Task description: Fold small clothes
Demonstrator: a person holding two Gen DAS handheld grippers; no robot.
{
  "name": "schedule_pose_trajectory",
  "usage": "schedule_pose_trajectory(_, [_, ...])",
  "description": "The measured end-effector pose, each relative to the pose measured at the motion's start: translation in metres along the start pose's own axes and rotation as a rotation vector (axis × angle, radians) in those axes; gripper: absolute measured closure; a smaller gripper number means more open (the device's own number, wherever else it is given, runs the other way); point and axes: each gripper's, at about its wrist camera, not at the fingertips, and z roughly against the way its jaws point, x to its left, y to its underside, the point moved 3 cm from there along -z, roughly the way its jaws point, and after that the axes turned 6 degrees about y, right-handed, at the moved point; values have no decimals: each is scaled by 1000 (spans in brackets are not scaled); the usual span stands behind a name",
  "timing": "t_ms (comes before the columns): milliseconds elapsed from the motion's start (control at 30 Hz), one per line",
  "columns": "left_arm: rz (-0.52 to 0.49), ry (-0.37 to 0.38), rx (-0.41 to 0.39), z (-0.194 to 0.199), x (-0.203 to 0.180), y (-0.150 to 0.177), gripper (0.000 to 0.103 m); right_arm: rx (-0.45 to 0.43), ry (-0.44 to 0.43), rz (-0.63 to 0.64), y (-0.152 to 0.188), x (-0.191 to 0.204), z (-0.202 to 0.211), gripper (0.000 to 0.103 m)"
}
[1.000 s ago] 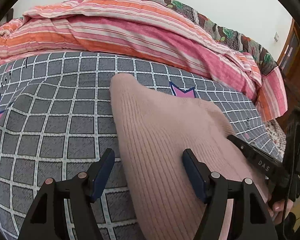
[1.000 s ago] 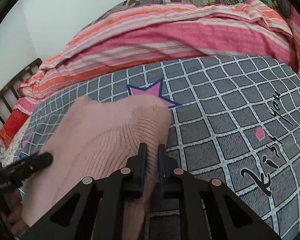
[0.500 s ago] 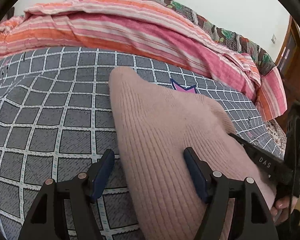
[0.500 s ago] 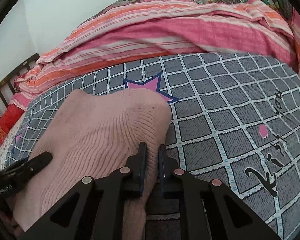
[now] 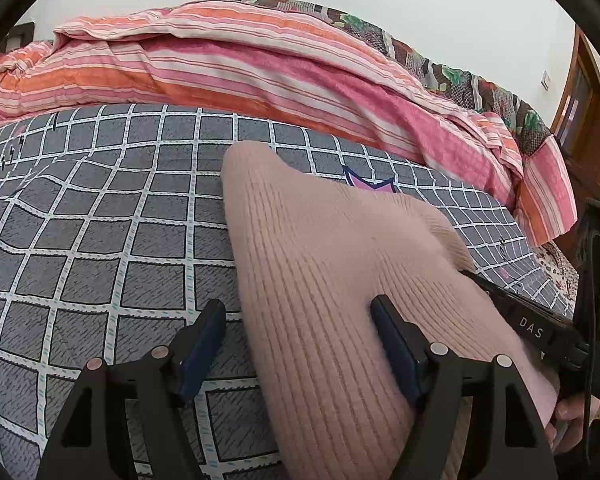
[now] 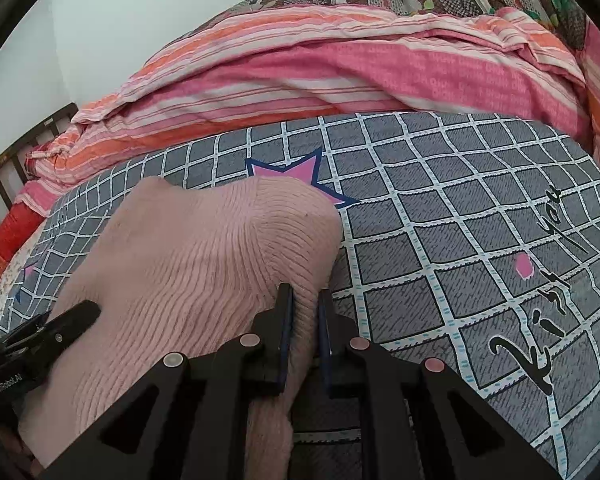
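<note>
Right fingers [image 6: 305, 312] pinch pink knit sweater [image 6: 188, 272] edge; left fingers [image 5: 296, 316] spread, straddling sweater's side.

A bed [image 5: 100, 216] under a grey checked sheet filled the room, a striped pink-orange quilt [image 5: 260, 68] heaped against the pale wall [image 6: 140, 12]; wooden furniture [image 5: 580, 108] stood rightward.

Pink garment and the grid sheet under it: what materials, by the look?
Pink garment: looks like a soft ribbed knit, wool or acrylic; parallel ribs and a matte, slightly fuzzy surface show. Grid sheet: seems a thin printed woven fabric, cotton or polyester; flat matte print, shallow wrinkles. Fibre cannot be settled from the pictures.
</note>
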Motion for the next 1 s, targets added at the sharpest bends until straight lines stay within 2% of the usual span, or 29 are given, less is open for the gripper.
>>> schedule_pose_trajectory(267, [2, 3, -6, 1, 1, 1, 27, -14, 19, 10, 0, 1, 1, 91])
schedule_pose_trajectory(367, [4, 0, -7, 2, 1, 1, 27, -17, 37, -3, 0, -1, 2, 83])
schedule_pose_trajectory(600, [6, -2, -12, 3, -1, 1, 27, -26, 47, -1, 0, -1, 4, 81])
schedule_pose_trajectory(733, [6, -2, -12, 3, -1, 1, 27, -26, 47, -17, 1, -4, 4, 76])
schedule_pose_trajectory(1000, [10, -1, -14, 4, -1, 1, 26, -31, 54, -13, 1, -3, 5, 76])
